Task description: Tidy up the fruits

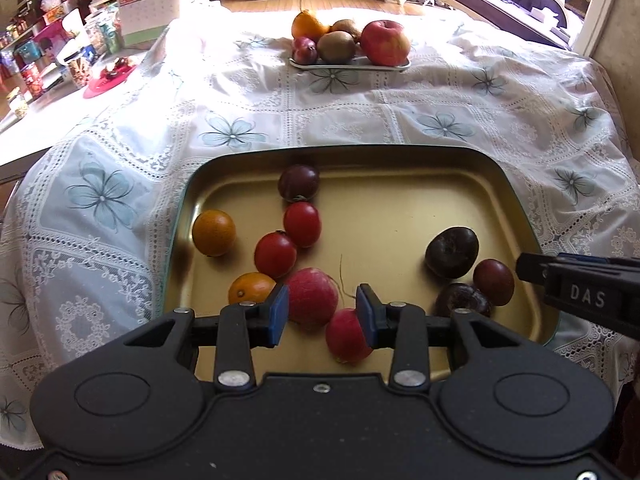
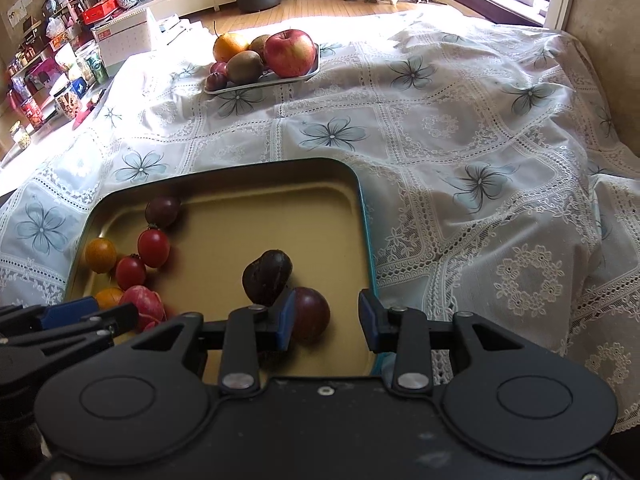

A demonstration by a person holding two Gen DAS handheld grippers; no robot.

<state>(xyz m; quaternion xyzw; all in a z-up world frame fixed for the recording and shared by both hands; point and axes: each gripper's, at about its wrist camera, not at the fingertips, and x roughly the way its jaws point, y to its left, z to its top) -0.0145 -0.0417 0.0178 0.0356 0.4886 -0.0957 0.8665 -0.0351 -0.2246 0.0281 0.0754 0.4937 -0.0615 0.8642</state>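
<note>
Both my left tool (image 1: 322, 312) and right tool (image 2: 327, 318) gape empty over the near tray (image 1: 400, 160), its fruit unsorted, far plate (image 1: 350, 65) already filled.

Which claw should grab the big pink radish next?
Probably the left claw: it is open with the pink radish right between its fingers. The right claw is open over a plum instead.

Matt gold metal tray (image 1: 400, 168), lace tablecloth (image 1: 400, 112)
</note>
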